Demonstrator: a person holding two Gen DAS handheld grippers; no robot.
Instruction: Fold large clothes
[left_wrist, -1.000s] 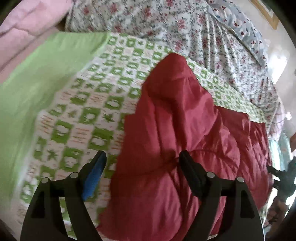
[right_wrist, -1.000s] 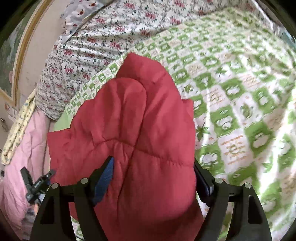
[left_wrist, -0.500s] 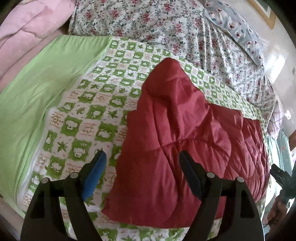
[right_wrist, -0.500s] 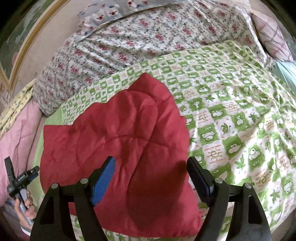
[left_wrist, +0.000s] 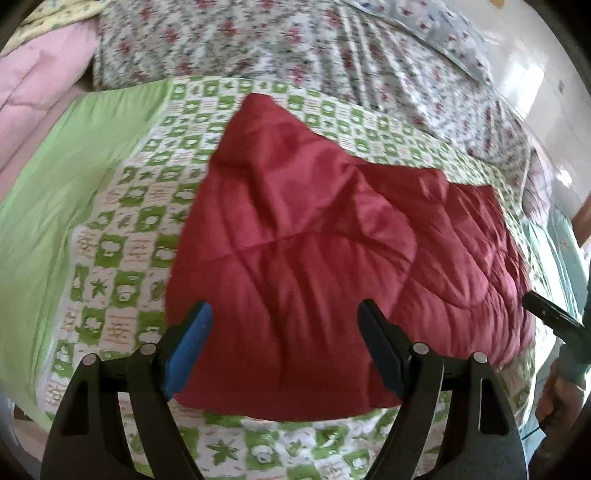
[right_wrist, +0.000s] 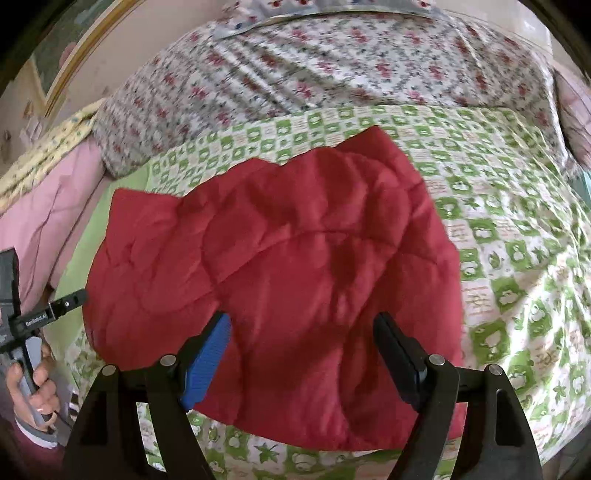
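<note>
Two grippers: both hang above the bed with jaws spread wide and nothing between them.
Left gripper (left_wrist: 284, 343): at the bottom of the left wrist view, one blue pad and one black pad, apart, over the near edge of the garment.
Right gripper (right_wrist: 303, 354): at the bottom of the right wrist view, likewise parted, clear of the cloth.
Red quilted garment (left_wrist: 325, 258): fills the centre of both frames, lying folded on the bed, one layer over another; its far corner points to the upper middle of the frame. How many layers there are I cannot tell for certain.
Green checked sheet (left_wrist: 122, 236): under the garment, showing at left and along the bottom of the left wrist view.
Floral quilt (right_wrist: 332, 70): bunched across the top of both frames.
Pink bedding (left_wrist: 44, 85): upper left of the left wrist view.
Left hand (right_wrist: 33, 384): lower left of the right wrist view, gripping its handle.
</note>
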